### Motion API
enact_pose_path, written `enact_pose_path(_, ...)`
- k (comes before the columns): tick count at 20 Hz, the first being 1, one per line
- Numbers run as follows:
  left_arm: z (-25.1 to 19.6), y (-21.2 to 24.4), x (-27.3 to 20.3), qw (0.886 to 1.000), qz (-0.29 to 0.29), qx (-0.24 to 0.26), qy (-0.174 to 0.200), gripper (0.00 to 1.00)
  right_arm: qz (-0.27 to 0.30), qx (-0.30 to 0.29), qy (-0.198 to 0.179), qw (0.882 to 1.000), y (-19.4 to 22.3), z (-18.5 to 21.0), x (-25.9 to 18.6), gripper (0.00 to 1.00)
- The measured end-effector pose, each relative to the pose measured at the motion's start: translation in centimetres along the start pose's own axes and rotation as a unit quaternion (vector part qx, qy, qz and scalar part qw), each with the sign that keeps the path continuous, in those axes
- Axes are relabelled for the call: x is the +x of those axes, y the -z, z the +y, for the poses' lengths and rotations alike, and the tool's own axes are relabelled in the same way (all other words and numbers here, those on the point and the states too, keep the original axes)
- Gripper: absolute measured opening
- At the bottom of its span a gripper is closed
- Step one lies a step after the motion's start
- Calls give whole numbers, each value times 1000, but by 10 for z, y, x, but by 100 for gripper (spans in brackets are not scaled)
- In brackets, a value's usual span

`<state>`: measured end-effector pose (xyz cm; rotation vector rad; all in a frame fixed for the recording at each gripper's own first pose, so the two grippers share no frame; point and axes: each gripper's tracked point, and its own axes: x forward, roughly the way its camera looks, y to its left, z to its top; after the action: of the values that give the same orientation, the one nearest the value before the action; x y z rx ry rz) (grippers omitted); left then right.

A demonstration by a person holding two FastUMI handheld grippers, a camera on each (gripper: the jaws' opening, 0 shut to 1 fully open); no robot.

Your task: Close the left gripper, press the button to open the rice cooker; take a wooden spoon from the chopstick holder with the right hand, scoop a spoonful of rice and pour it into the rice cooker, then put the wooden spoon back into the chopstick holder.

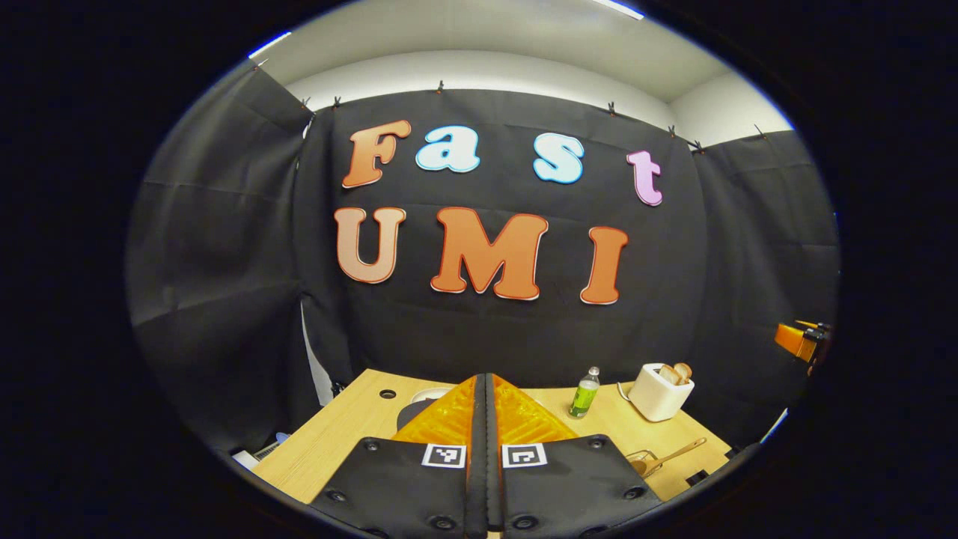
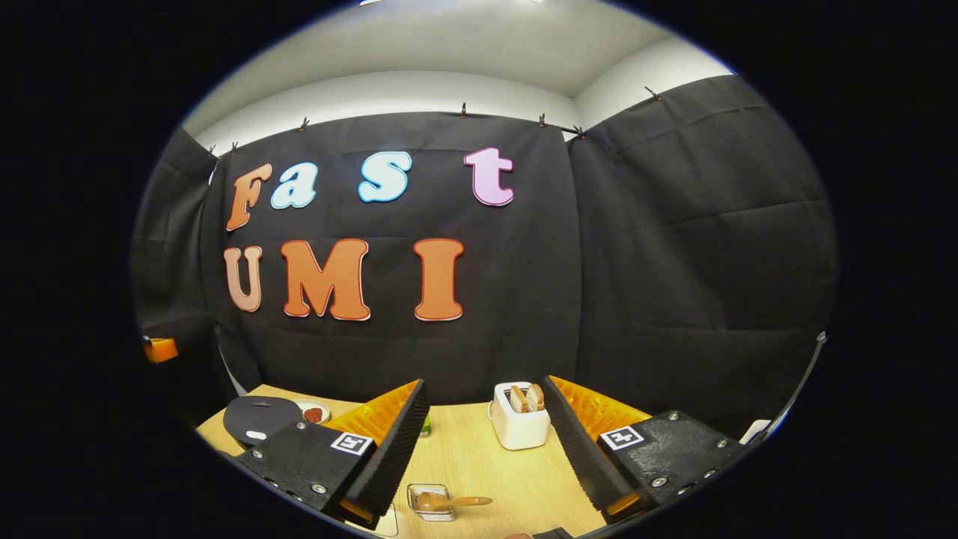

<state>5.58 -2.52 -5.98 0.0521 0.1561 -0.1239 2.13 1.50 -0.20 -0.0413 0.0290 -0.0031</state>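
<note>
Pale wood, black cloth, and a few bright spots of colour

The light wood-grain tabletop (image 2: 479,457) is a pale honey tone with fine streaks, backed by matte black cloth walls (image 2: 673,247) under a white ceiling (image 2: 449,52). A cream-white box toaster (image 2: 518,427) holds tan-brown bread slices (image 2: 526,397). The small clear bottle (image 1: 584,393) is filled with yellow-green liquid and topped by a white cap. A light-brown wooden spoon (image 2: 449,501) lies in a clear square dish (image 2: 430,500). The round dark-grey rice cooker lid (image 2: 260,419) bears a small white mark, and beside it a white saucer (image 2: 310,410) carries something reddish. Each tool (image 1: 485,419) has a black body with a black-and-white square marker (image 1: 444,455).
</note>
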Motion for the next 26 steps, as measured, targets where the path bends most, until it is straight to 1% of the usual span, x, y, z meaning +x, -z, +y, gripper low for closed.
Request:
enact_pose_path(1, -3, 14, 6, 1000, 16, 1, 3, 0, 3, 0, 2, 1000, 1, -2, 0, 95)
enact_pose_path(2, -8, 27, 11, 1000, 30, -2, 8, 0, 5, -1, 4, 1000, 4, -4, 0, 95)
enact_pose_path(3, -15, 38, 17, 999, 43, -6, 17, 4, 8, -3, 7, 1000, 6, -6, 0, 95)
enact_pose_path(5, -23, 60, 29, 998, 63, -5, 27, 4, 16, -7, 14, 1000, 11, -12, 1, 95)
enact_pose_path(6, -26, 73, 37, 997, 76, -3, 29, 4, 20, -8, 18, 1000, 14, -15, 0, 100)
enact_pose_path(7, -28, 86, 43, 995, 90, -4, 31, 4, 24, -10, 20, 999, 17, -16, 0, 100)
enact_pose_path(8, -29, 100, 51, 994, 104, -5, 31, 4, 27, -12, 24, 999, 19, -19, 0, 95)
enact_pose_path(13, -25, 163, 83, 985, 167, -5, 30, 4, 38, -21, 46, 998, 24, -35, -2, 95)
enact_pose_path(16, -19, 194, 88, 978, 205, 2, 22, 4, 44, -21, 53, 997, 29, -40, -4, 95)
enact_pose_path(17, -17, 201, 90, 977, 210, 2, 21, 0, 45, -23, 56, 997, 30, -41, -4, 95)
enact_pose_path(18, -17, 205, 92, 977, 214, 2, 21, 0, 47, -25, 60, 997, 31, -43, -5, 95)
enact_pose_path(19, -17, 204, 90, 976, 215, 3, 21, 4, 48, -24, 62, 997, 32, -45, -5, 95)
enact_pose_path(20, -16, 201, 93, 977, 210, 5, 23, 4, 50, -22, 63, 997, 32, -45, -5, 95)
enact_pose_path(21, -17, 205, 89, 976, 217, 7, 23, 4, 51, -17, 62, 997, 32, -44, -4, 95)
enact_pose_path(22, -17, 205, 90, 976, 218, 7, 23, 0, 52, -13, 60, 997, 34, -42, -3, 95)
enact_pose_path(23, -16, 207, 89, 974, 224, 7, 24, 4, 54, -8, 59, 997, 35, -40, -2, 95)
enact_pose_path(24, -16, 209, 87, 973, 230, 4, 25, 4, 56, -4, 57, 997, 37, -39, -1, 95)
enact_pose_path(26, -16, 208, 89, 976, 215, -20, 27, 5, 61, 1, 53, 997, 41, -36, -1, 95)
